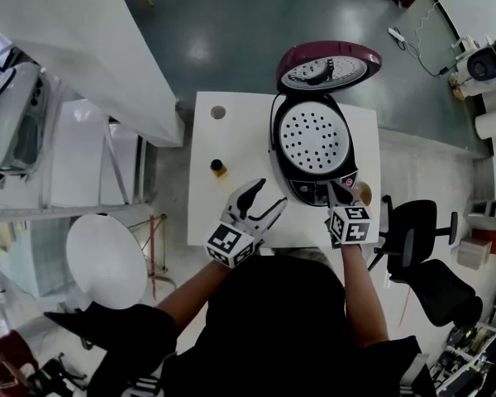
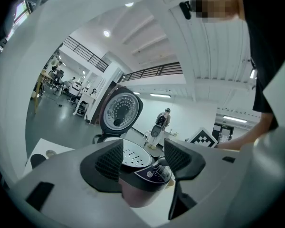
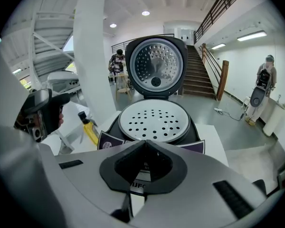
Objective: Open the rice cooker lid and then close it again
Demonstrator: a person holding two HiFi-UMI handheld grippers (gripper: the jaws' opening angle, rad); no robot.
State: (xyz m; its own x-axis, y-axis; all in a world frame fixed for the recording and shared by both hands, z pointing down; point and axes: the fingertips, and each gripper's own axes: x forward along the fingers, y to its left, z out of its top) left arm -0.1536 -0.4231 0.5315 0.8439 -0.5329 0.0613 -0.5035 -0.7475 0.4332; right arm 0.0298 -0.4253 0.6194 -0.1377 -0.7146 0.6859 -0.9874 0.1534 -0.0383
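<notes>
The dark rice cooker [image 1: 314,151] sits on the right half of the white square table [image 1: 231,139]. Its maroon domed lid [image 1: 326,69] is swung up and back, exposing a white perforated inner plate [image 1: 312,137]. The right gripper [image 1: 341,190] points down at the cooker's front control panel, jaws pressed together with nothing between them; whether it touches the panel cannot be told. The left gripper [image 1: 269,197] hovers level just left of the cooker's front, jaws apart and empty. A small yellow bottle with a black cap [image 1: 218,168] stands on the table, with grey-green floor [image 1: 231,31] around and a black office chair [image 1: 430,284] to the right. Only the right gripper view shows a wooden-railed staircase [image 3: 192,75]
</notes>
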